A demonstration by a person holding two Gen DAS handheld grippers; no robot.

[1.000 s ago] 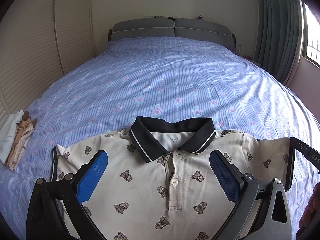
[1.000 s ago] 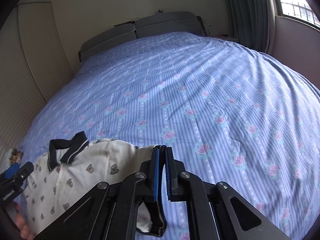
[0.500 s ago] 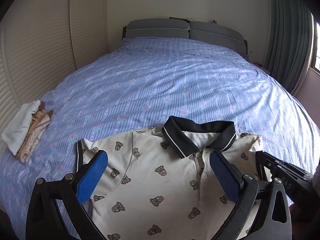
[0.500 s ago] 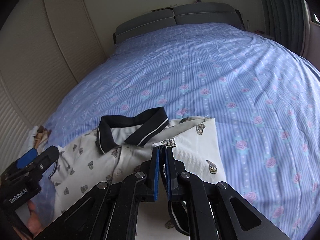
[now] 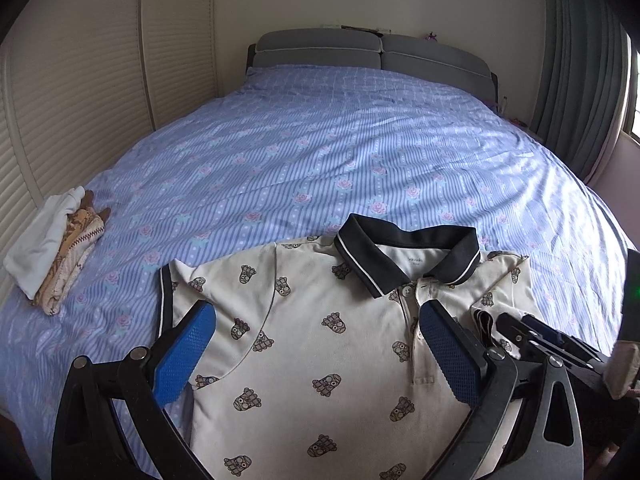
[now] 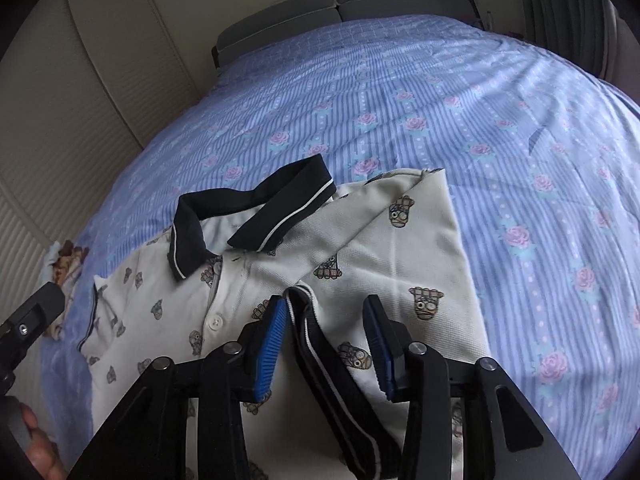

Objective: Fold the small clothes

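Observation:
A cream polo shirt [image 5: 320, 344] with small printed figures and a dark collar [image 5: 404, 256] lies face up on the bed. Its right sleeve [image 6: 400, 248] is folded inward over the chest, the dark cuff [image 6: 316, 336] lying between my right gripper's pads. My right gripper [image 6: 326, 316] is open just above that cuff, holding nothing. It also shows at the right edge of the left wrist view [image 5: 552, 340]. My left gripper [image 5: 316, 344] is open and empty, hovering over the shirt's left chest. The left sleeve [image 5: 176, 284] lies spread out flat.
The bed has a blue striped sheet with roses [image 5: 340, 152] and a grey headboard [image 5: 372, 52]. A small stack of folded clothes [image 5: 56, 244] sits near the left edge. Slatted wardrobe doors [image 5: 80, 92] line the left; curtains [image 5: 580, 60] hang right.
My right gripper carried the right sleeve inward over the chest, then opened and let it go. The left gripper shifted left over the shirt and stayed open.

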